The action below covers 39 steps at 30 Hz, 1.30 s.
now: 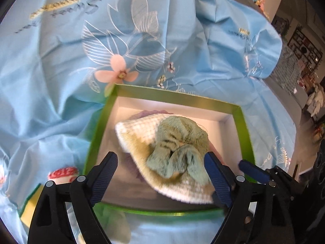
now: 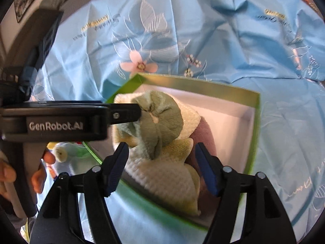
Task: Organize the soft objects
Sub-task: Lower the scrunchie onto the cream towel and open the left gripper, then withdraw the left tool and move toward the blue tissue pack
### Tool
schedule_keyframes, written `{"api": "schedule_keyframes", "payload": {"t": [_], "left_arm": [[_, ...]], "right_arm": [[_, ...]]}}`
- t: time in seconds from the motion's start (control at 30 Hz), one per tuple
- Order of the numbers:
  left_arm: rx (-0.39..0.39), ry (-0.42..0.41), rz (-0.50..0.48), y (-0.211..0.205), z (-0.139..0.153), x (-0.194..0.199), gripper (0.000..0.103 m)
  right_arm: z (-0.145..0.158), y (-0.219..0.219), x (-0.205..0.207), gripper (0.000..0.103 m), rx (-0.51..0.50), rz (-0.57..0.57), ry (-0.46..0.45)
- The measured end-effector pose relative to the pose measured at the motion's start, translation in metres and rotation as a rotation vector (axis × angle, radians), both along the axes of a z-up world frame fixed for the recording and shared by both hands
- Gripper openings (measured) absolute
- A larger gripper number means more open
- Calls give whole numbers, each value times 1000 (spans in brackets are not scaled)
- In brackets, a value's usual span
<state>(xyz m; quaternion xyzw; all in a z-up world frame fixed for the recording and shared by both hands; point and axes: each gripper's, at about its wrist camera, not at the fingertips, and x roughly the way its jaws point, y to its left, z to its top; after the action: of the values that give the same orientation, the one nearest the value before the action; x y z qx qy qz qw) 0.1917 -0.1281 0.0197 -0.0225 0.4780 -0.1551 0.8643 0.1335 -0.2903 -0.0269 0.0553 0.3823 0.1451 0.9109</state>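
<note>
A green-rimmed box (image 1: pixel 174 96) with a white inside lies on the blue sheet. In it lie a cream waffle-knit cloth (image 1: pixel 142 126) and a fuzzy green soft toy (image 1: pixel 180 140) on top, over a purple cloth (image 2: pixel 203 134). My left gripper (image 1: pixel 160 172) is open, its fingers either side of the green toy just above it. In the right wrist view the box (image 2: pixel 203 87), the cream cloth (image 2: pixel 162 174) and the green toy (image 2: pixel 160 122) show, with the left gripper's tip touching the toy. My right gripper (image 2: pixel 162 168) is open over the cream cloth.
The blue embroidered sheet (image 1: pixel 61 81) covers the surface all round the box. A red-and-white soft item (image 1: pixel 63 173) and a yellow-green sponge (image 1: pixel 30 209) lie left of the box. A pale plush toy (image 2: pixel 63 152) lies at the box's left. Room furniture stands at the far right (image 1: pixel 300 61).
</note>
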Motion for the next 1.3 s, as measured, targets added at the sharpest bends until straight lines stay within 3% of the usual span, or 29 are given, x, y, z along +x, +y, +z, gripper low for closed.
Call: {"api": "schedule_keyframes", "payload": {"t": [0.23,0.47,0.73,1.0,1.3], "left_arm": [[-19,-46,-15,15,20,-43,90],[-64,-76,-42,34,34,-96,91],[-135,-139,70,105,46,-158,99],[-146,-66,225,165,9,-196,99],[-227,35,293,190,-43,-216,99]], "right_arm": [[19,-9,-48,78,47,-39,-67],[22,-1,-93,87,35,-31,-70],[23,19,-135,88,43,32,-62],[16,47,-163,88,32,108,-46],[-16,89,-186,88,48,183,-7]]}}
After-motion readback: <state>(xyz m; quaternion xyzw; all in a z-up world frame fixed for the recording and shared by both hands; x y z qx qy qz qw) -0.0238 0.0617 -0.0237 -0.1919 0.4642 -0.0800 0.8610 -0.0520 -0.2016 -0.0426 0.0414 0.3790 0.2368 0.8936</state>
